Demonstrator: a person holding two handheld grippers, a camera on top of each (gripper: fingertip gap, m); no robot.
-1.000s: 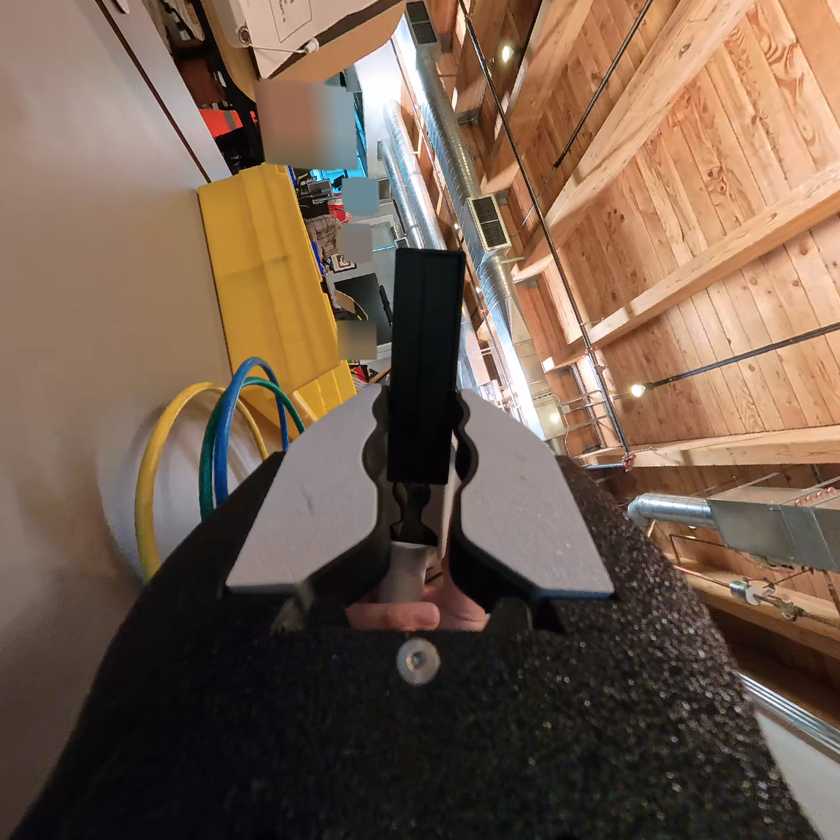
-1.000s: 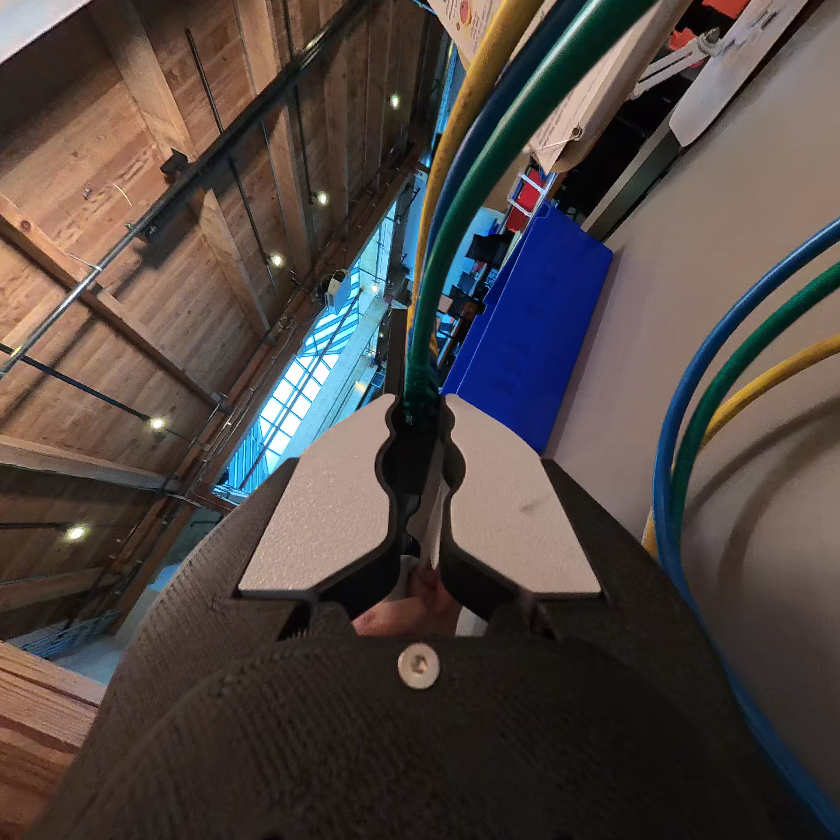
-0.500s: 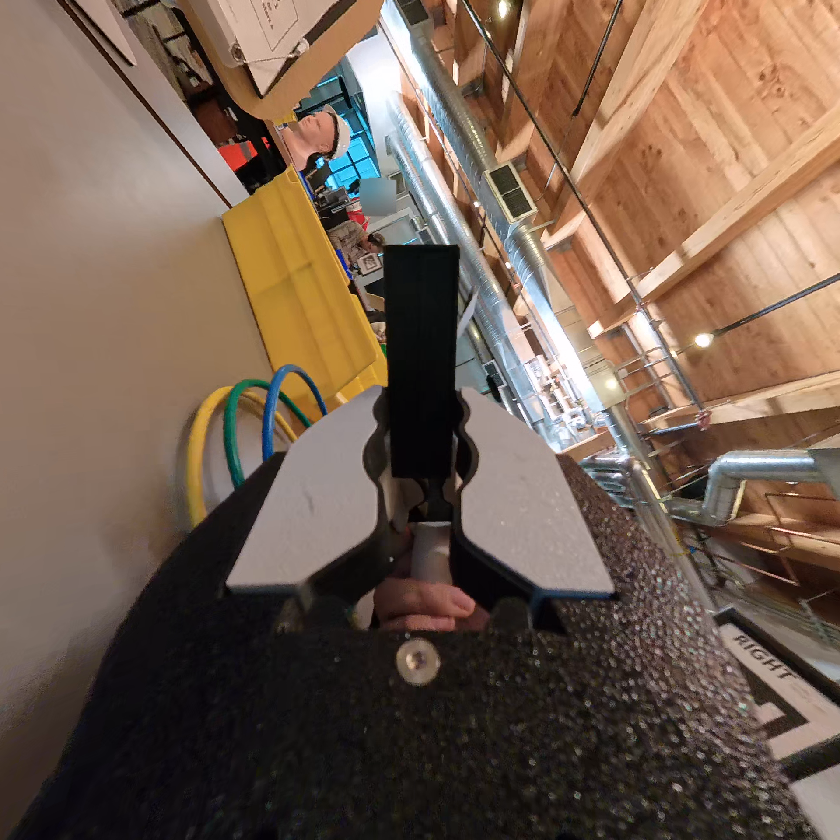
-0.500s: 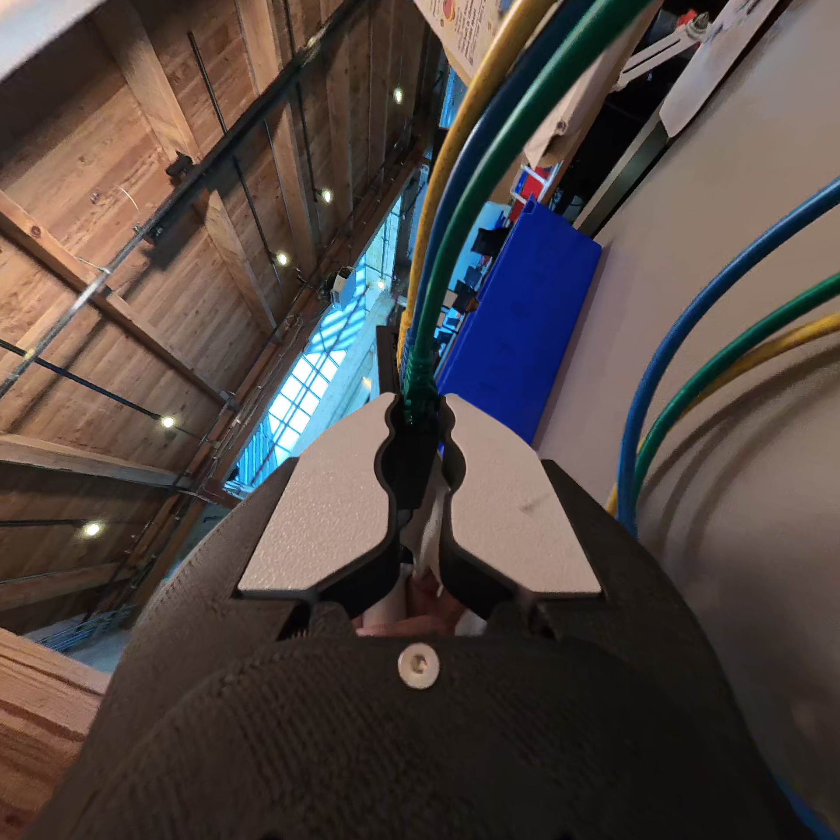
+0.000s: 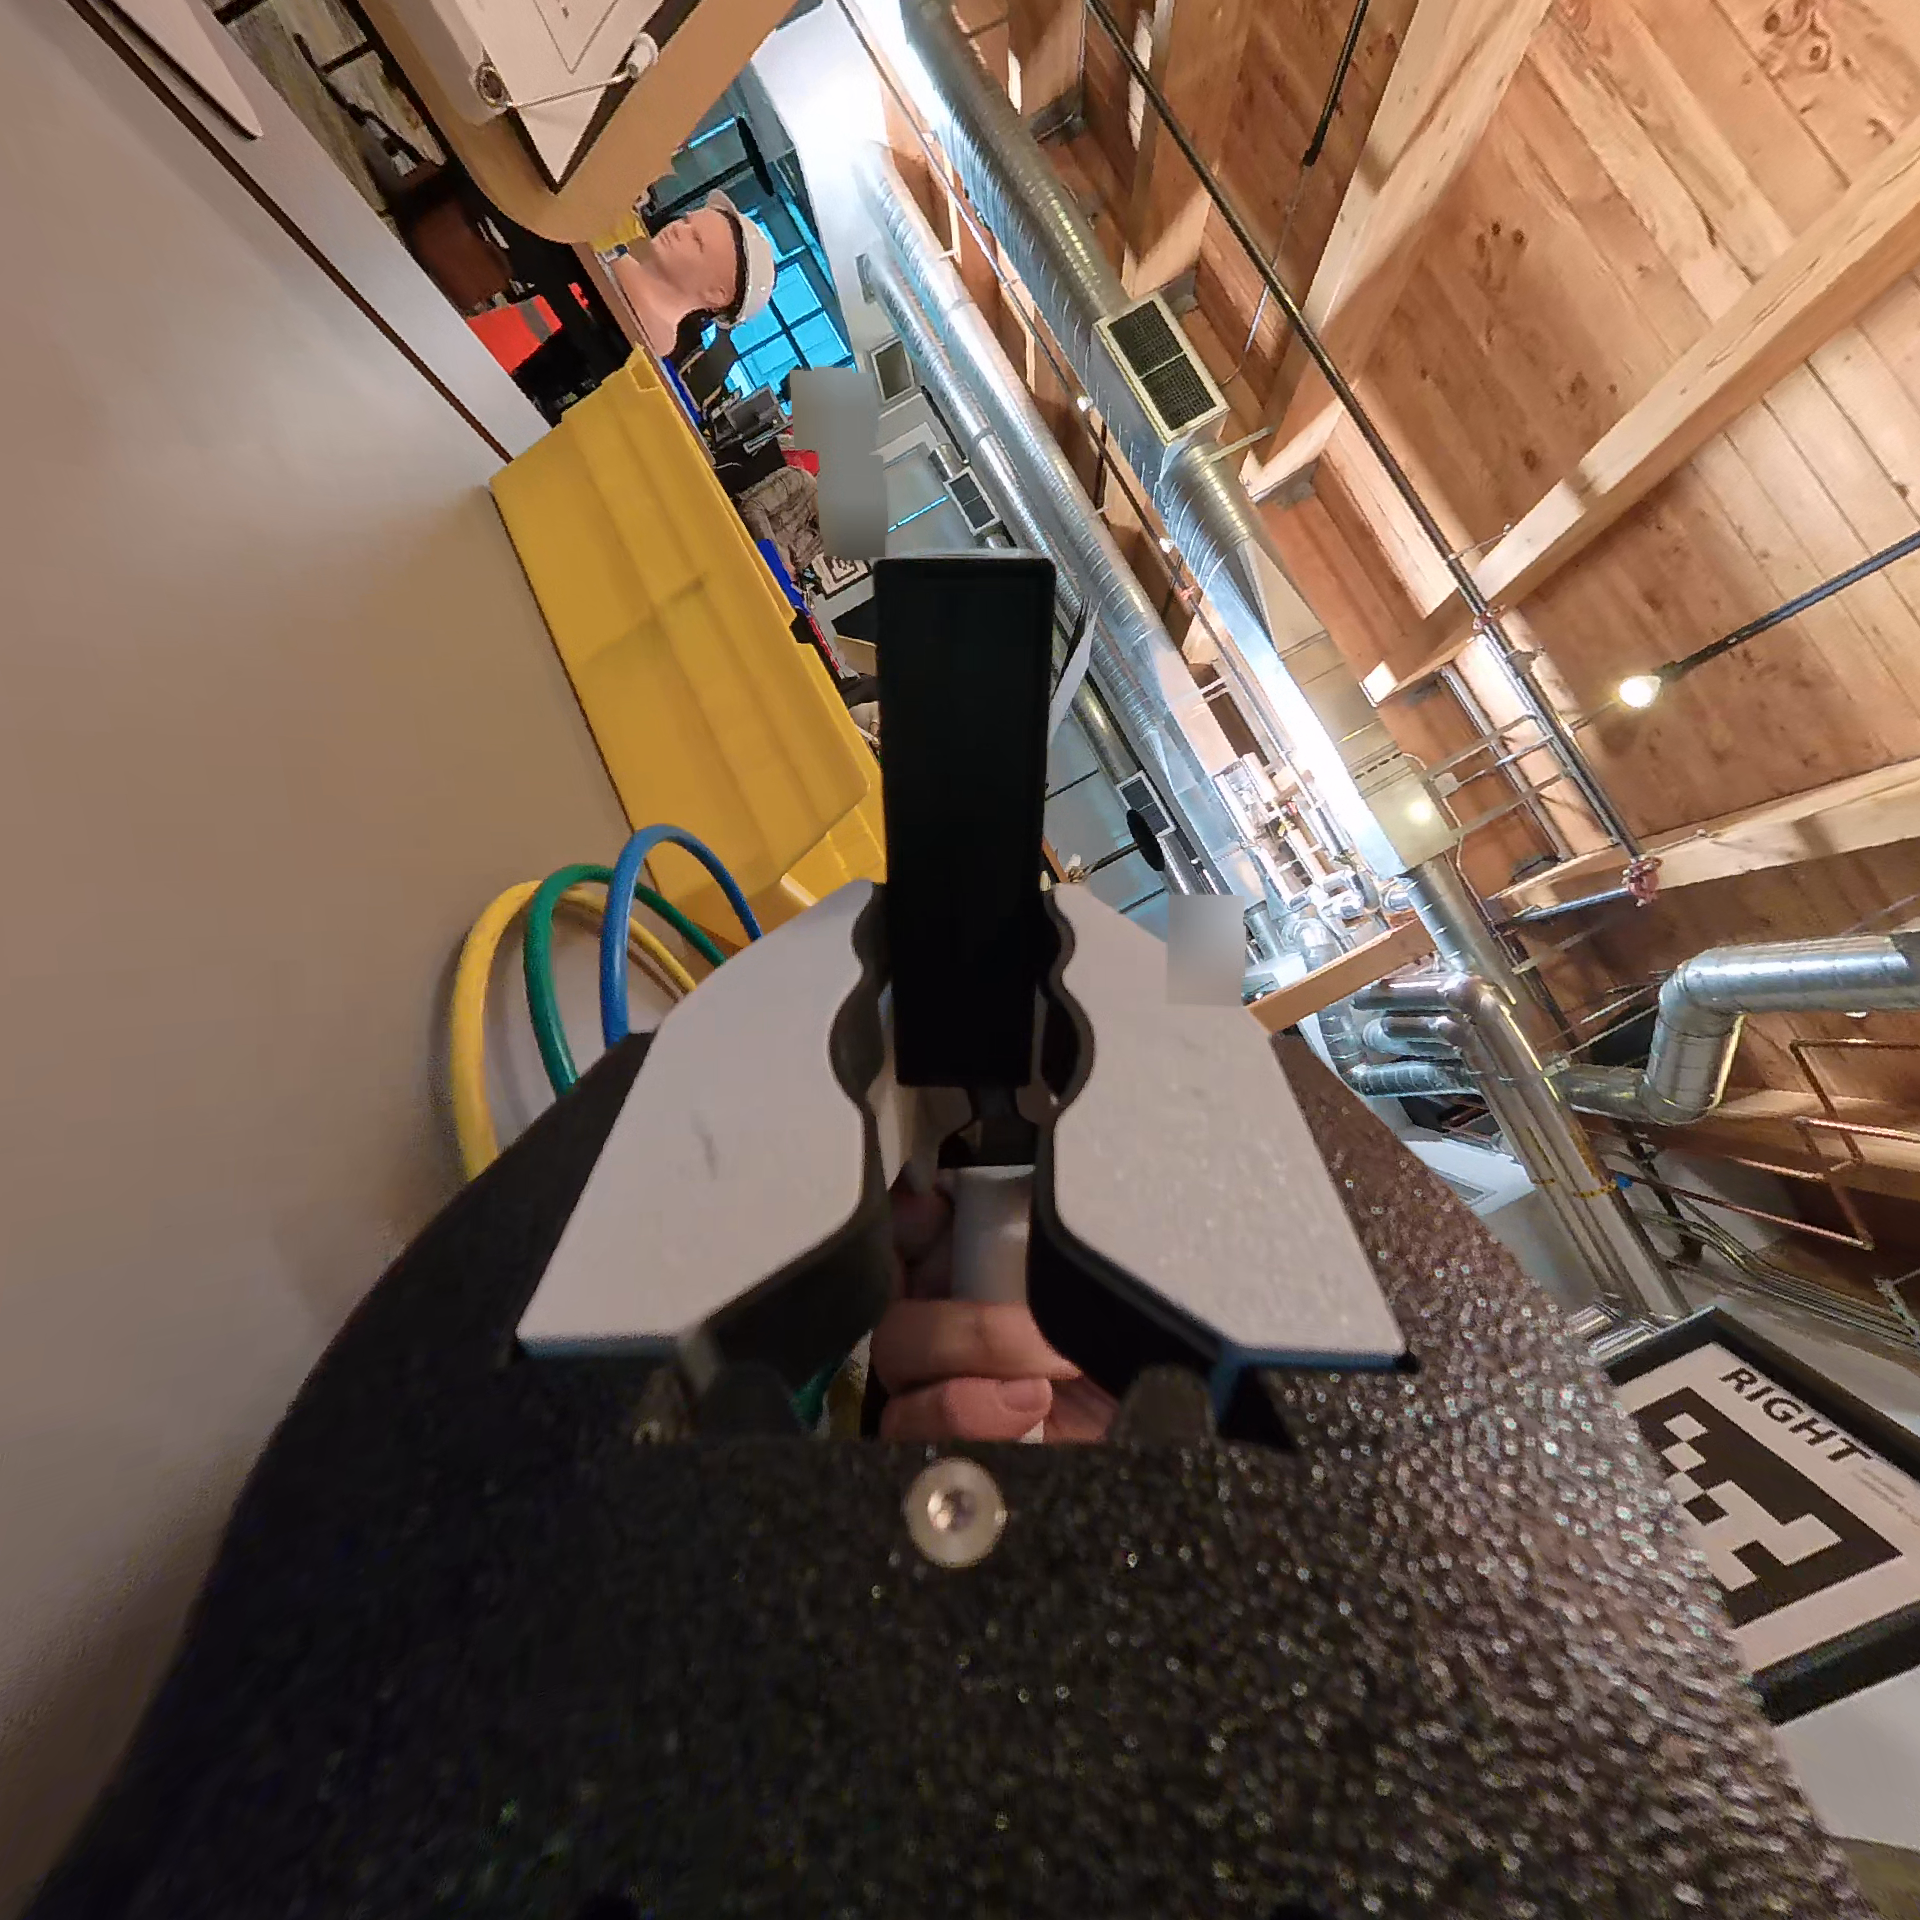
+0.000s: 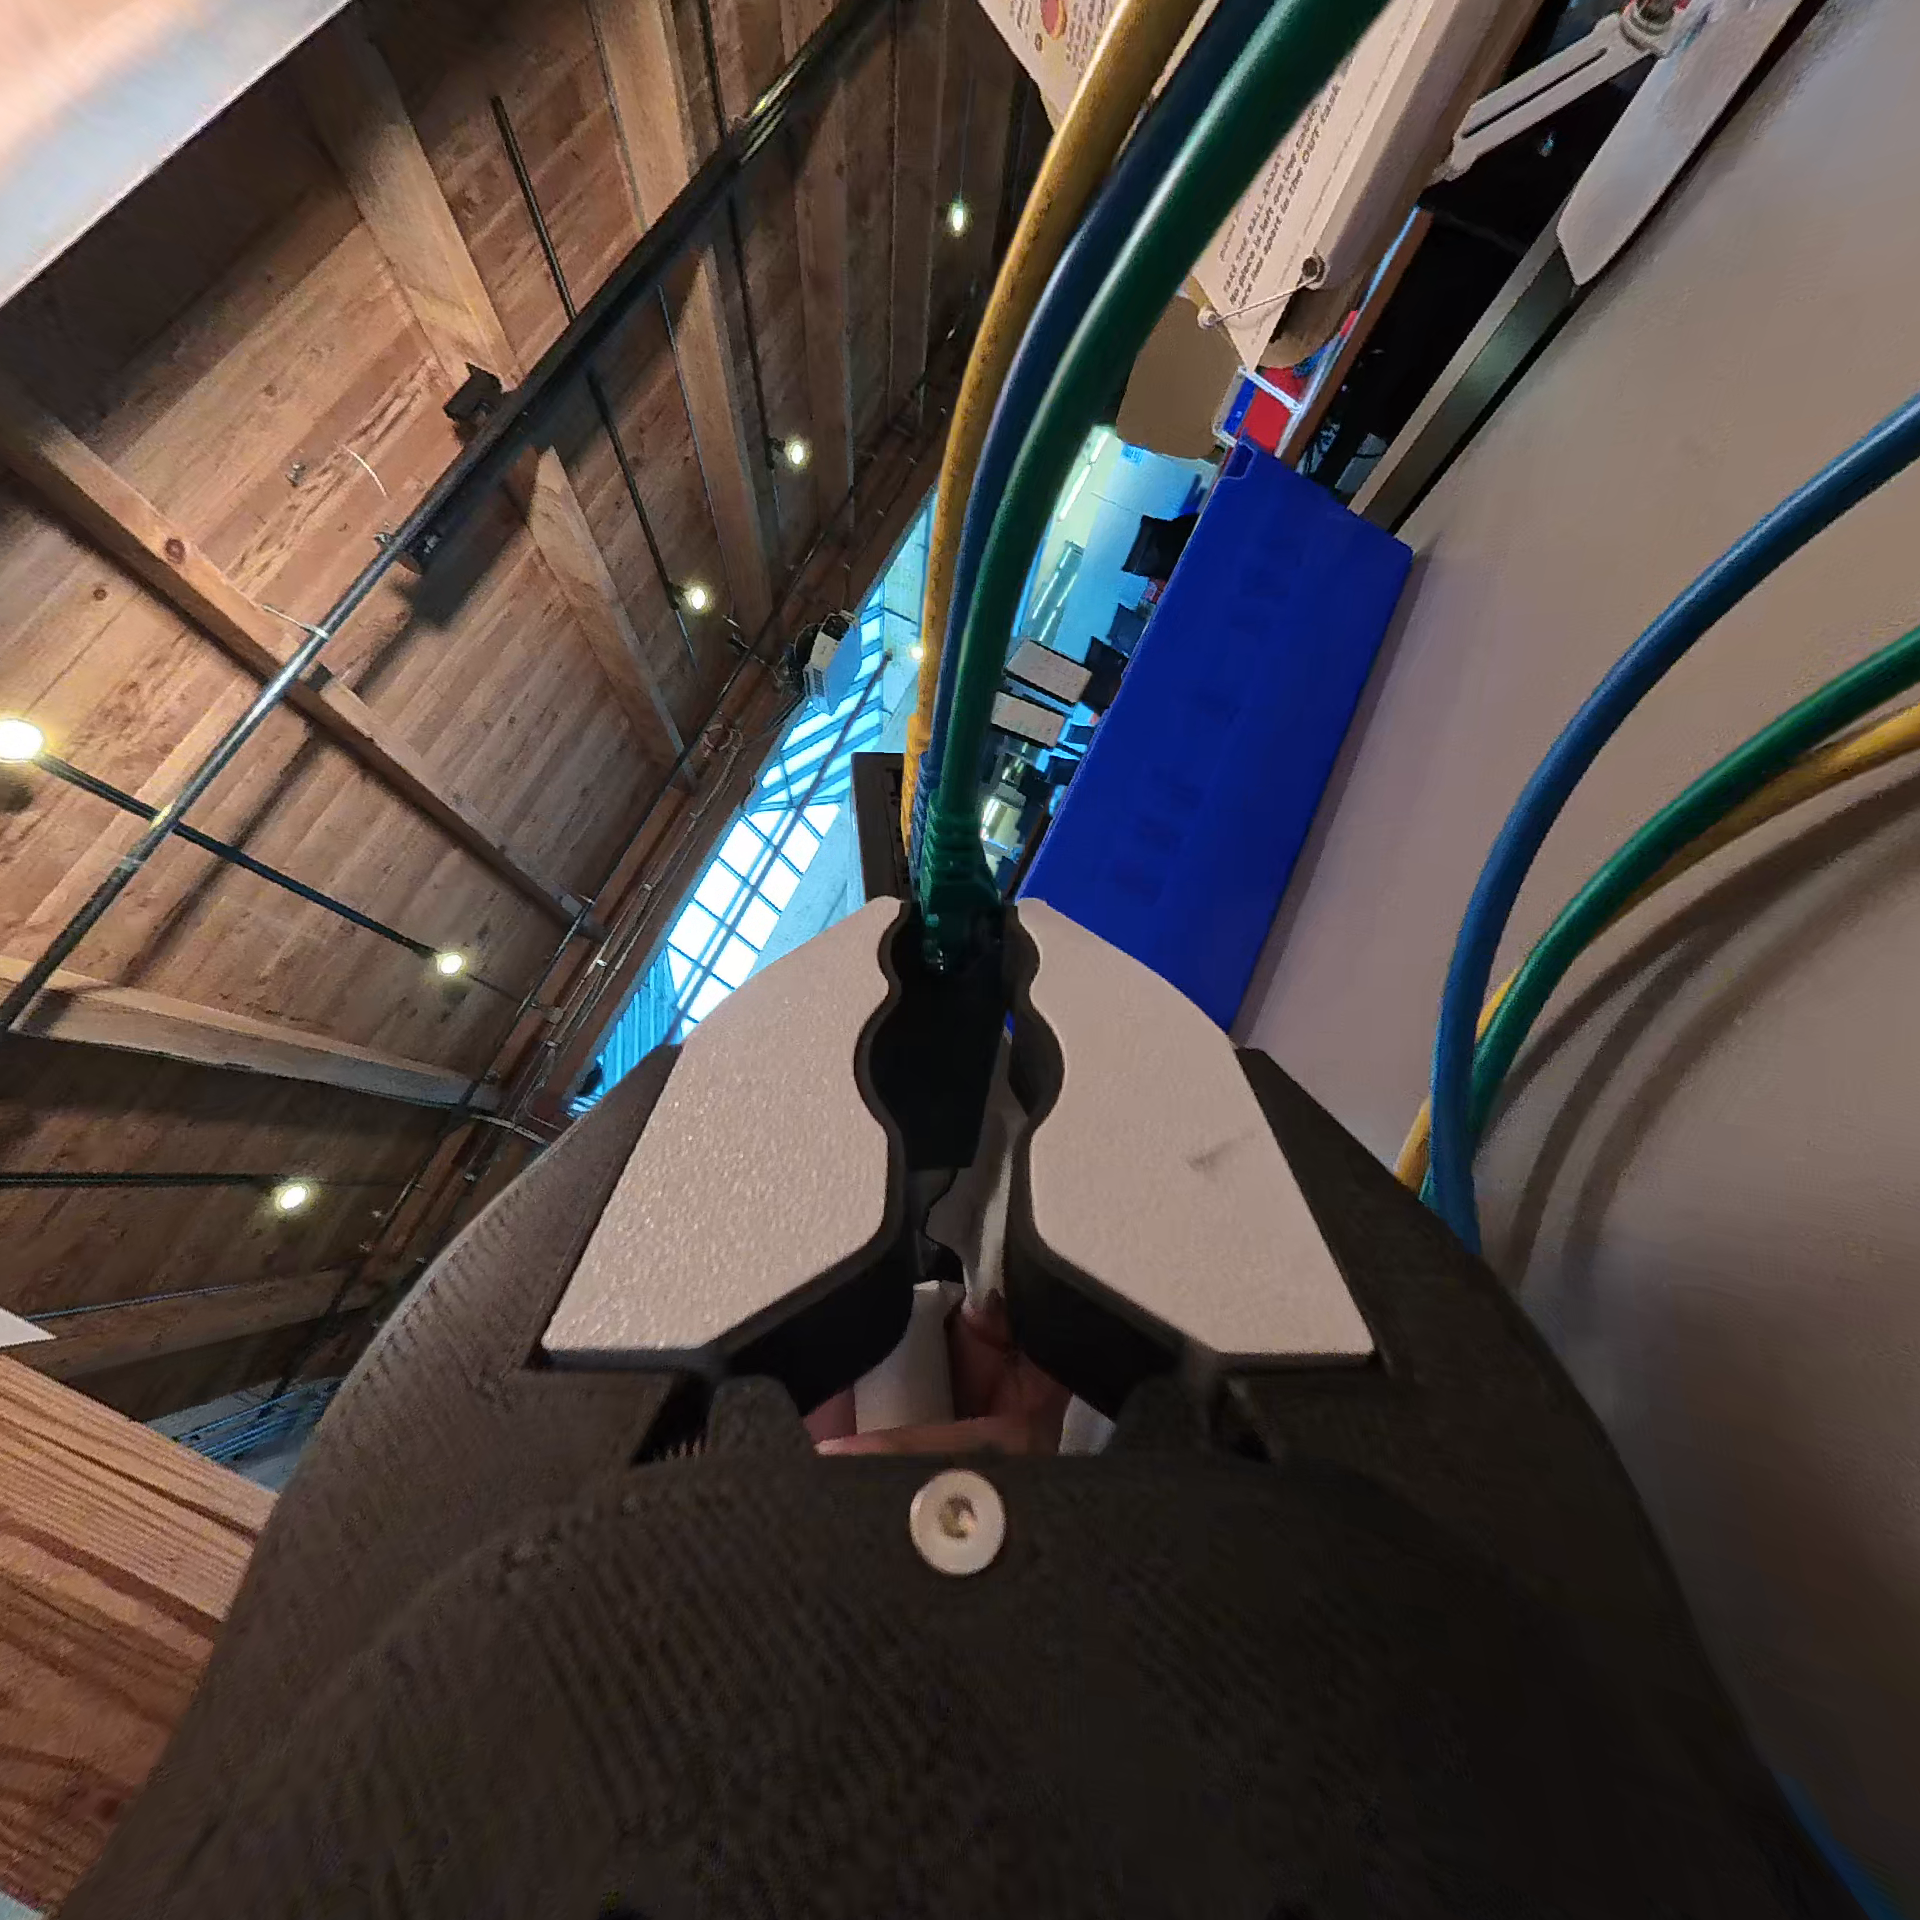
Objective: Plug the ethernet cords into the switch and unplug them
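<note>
Left gripper (image 5: 961,940) clamped on the black switch (image 5: 961,790), held on edge toward 12 o'clock. At 9 o'clock, loops of yellow cord (image 5: 480,997), green cord (image 5: 540,977) and blue cord (image 5: 621,935) on the beige table (image 5: 239,675); yellow bin (image 5: 675,665) at 11 o'clock.

Right gripper (image 6: 956,940) pinched on the green cord's plug (image 6: 951,878), seated at the switch's edge (image 6: 878,821); yellow and blue plugs just behind. Blue bin (image 6: 1216,727) at 1 o'clock; cord loops at 3 o'clock.
</note>
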